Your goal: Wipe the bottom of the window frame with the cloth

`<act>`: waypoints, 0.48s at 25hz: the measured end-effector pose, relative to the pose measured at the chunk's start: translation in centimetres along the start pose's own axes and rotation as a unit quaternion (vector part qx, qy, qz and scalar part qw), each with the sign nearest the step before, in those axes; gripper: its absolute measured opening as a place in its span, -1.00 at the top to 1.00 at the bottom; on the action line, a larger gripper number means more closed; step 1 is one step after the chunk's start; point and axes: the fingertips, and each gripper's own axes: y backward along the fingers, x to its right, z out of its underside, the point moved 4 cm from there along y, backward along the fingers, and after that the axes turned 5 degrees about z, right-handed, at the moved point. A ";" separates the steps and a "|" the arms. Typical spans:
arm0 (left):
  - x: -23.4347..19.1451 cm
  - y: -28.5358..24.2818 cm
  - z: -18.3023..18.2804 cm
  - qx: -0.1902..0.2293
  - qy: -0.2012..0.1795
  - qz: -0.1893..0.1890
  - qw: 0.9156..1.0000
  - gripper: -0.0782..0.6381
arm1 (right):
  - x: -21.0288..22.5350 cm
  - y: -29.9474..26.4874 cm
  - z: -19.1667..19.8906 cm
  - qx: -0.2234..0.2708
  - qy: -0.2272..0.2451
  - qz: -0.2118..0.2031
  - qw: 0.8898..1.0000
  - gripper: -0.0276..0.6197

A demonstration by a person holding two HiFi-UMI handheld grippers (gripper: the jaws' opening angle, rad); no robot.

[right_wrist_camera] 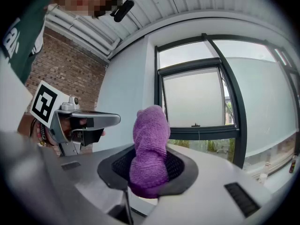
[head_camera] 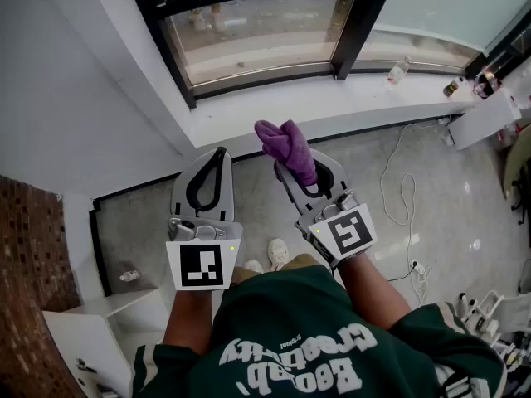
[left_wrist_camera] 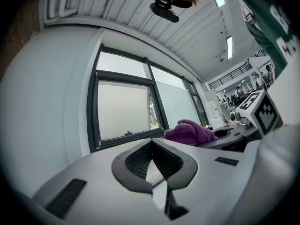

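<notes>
The right gripper (head_camera: pixel 300 171) pinched a limp, lightweight purple terry cloth (head_camera: pixel 287 147) by its lower end, likely a secure hold, short of the black window frame's bottom rail (head_camera: pixel 257 75). The left gripper (head_camera: pixel 219 154) had its jaws together, empty.

Purple cloth (head_camera: pixel 289 148) dead centre, black window frame (head_camera: pixel 358 27) at twelve o'clock. Black-and-white square patterns on the left cube (head_camera: pixel 201 265) and right cube (head_camera: pixel 347 232); green shirt (head_camera: pixel 290 313) at six.

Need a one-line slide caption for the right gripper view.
Right gripper shut on a purple cloth, facing the black-framed window.
</notes>
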 end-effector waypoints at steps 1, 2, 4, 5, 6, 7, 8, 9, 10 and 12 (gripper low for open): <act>0.0 -0.1 0.0 0.001 -0.001 0.000 1.000 0.76 | 0.1 0.0 0.0 -0.001 0.000 0.000 1.000 0.56; 0.0 -0.1 -0.1 0.001 -0.001 0.001 1.000 0.76 | 0.2 0.0 0.1 -0.001 0.000 0.001 1.000 0.56; 0.1 -0.2 -0.1 0.003 -0.002 0.001 1.000 0.76 | 0.3 0.0 0.1 0.000 -0.001 0.001 1.000 0.56; 0.2 -0.3 -0.1 0.004 -0.002 0.001 1.000 0.76 | 0.4 0.0 0.2 0.001 -0.002 0.002 1.000 0.56; 0.3 -0.3 0.0 0.003 -0.003 0.001 1.000 0.76 | 0.5 0.0 0.3 0.001 -0.003 0.002 1.000 0.56; 0.3 -0.4 0.1 0.003 -0.002 0.001 1.000 0.76 | 0.5 0.0 0.4 0.001 -0.003 0.002 1.000 0.56; 0.3 -0.4 0.3 0.003 0.001 0.001 1.000 0.76 | 0.5 0.0 0.6 0.001 -0.004 0.002 1.000 0.56; 0.3 -0.4 0.5 0.003 0.003 0.000 1.000 0.76 | 0.5 -0.1 0.7 0.001 -0.004 0.001 1.000 0.56; 0.2 -0.4 0.6 0.003 0.003 0.000 1.000 0.76 | 0.4 -0.1 0.9 0.002 -0.006 0.001 1.000 0.56; 0.1 -0.3 0.6 0.003 0.003 -0.001 1.000 0.76 | 0.4 -0.2 0.9 0.002 -0.011 0.000 1.000 0.56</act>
